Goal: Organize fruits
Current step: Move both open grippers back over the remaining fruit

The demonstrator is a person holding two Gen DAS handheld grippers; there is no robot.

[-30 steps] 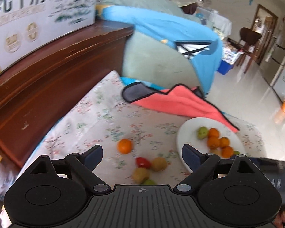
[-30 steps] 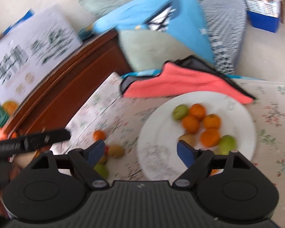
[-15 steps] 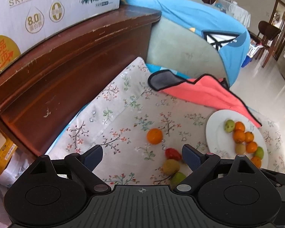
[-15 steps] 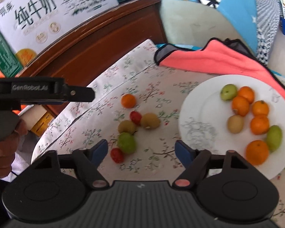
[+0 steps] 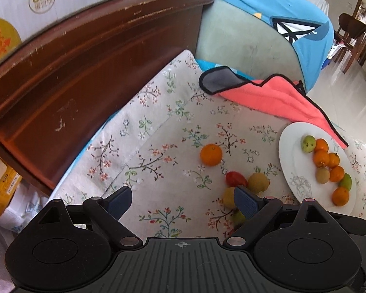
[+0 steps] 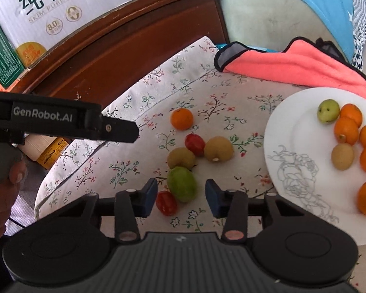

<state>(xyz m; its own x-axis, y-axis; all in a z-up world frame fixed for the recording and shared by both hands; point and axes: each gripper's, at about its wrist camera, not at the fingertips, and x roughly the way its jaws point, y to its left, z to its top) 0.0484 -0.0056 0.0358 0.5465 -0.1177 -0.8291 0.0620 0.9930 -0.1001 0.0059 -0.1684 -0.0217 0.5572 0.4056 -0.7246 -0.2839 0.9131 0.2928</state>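
Both grippers had dropped closer to the flowered cloth since the earlier frames, so the loose fruit looked bigger in each view, and the right gripper's jaws had narrowed from wide to a modest gap. Across that cloth, the white plate sat to the right, already carrying several oranges, two green fruits and a brown one, with a pink towel just behind it. Left of the plate lay the fruit not yet sorted: an orange, two brown fruits, a green fruit and two small red ones. The right gripper was closing, with the green fruit partly between its blue pads but not yet pressed, so nothing was grasped. The left gripper hung released and empty above the cloth, beside the same cluster. One risk was the small red tomato touching the green fruit near the left pad: a closing jaw could pinch or roll it. A round fruit on soft cloth could also squirt out sideways.
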